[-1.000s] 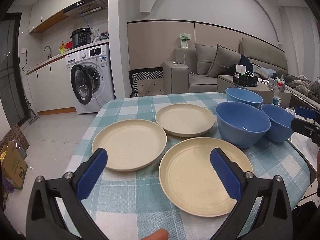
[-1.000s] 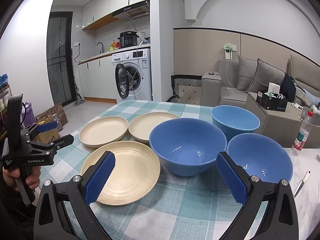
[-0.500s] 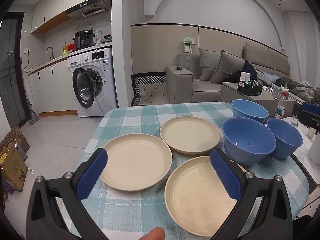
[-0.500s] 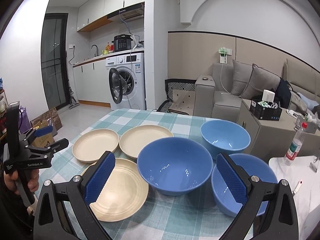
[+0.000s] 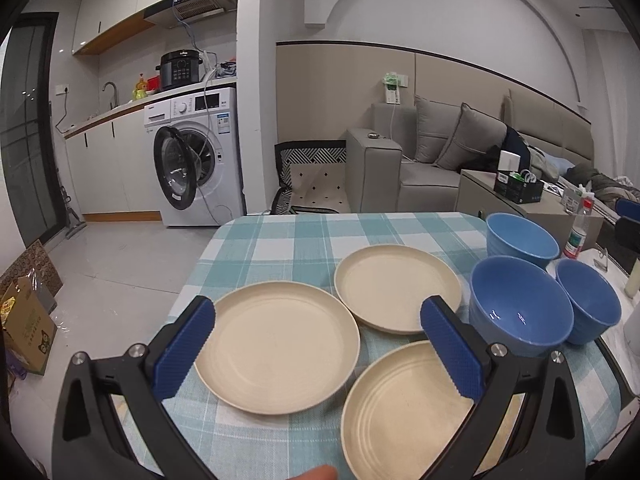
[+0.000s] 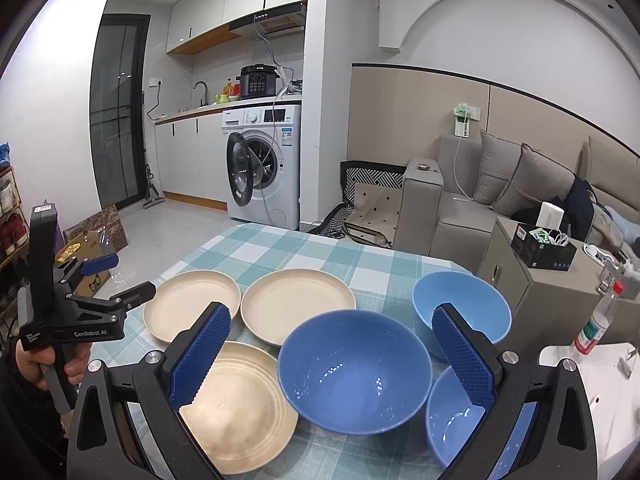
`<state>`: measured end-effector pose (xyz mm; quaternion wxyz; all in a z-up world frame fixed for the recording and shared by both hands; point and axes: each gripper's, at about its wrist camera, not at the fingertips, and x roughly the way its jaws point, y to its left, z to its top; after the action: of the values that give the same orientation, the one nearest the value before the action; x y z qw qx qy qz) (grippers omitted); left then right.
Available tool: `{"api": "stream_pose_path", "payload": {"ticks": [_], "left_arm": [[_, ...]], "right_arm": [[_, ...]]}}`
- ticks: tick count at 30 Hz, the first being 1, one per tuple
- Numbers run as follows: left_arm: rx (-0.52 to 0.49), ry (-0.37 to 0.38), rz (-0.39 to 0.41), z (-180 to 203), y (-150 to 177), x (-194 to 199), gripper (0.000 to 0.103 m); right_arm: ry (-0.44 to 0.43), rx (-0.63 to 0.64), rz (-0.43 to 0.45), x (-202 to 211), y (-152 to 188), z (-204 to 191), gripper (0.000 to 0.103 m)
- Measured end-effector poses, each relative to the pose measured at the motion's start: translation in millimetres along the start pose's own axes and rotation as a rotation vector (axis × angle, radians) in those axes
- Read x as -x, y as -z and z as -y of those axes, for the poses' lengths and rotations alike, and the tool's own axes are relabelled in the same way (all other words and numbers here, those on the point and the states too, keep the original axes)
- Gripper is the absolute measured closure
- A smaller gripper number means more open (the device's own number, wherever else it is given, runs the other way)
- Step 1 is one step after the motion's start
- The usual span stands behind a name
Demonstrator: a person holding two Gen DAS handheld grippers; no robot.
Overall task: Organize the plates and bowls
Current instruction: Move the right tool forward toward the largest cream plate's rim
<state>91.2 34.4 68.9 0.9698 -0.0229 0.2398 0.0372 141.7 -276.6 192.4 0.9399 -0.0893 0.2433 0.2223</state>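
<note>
Checked tablecloth (image 5: 280,248), three cream plates (image 5: 276,344), three blue bowls (image 6: 354,370), both grippers' fingers (image 5: 184,348) spread, empty.

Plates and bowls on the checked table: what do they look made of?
The three cream plates look like matte plastic or fibre composite: dull, speckled, faint concentric ridges, no glare. The three blue bowls look like glossier plastic or melamine, showing small sharp ceiling-light reflections inside. Glazed ceramic can't be ruled out. Both grippers hang open above them.
</note>
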Motion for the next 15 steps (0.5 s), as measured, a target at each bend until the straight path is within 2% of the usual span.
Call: {"api": "stream_pose_path", "payload": {"ticks": [8,15], "left_arm": [[0.027,0.004,-0.002,-2,-19,-22,0.000],[0.007,0.004,-0.018,3,-30,-48,0.000]], "right_arm": [[-0.015,-0.007,-0.047,-29,-19,9,0.000],[-0.025,-0.041,-0.097,-61,-38,26,0.000]]}}
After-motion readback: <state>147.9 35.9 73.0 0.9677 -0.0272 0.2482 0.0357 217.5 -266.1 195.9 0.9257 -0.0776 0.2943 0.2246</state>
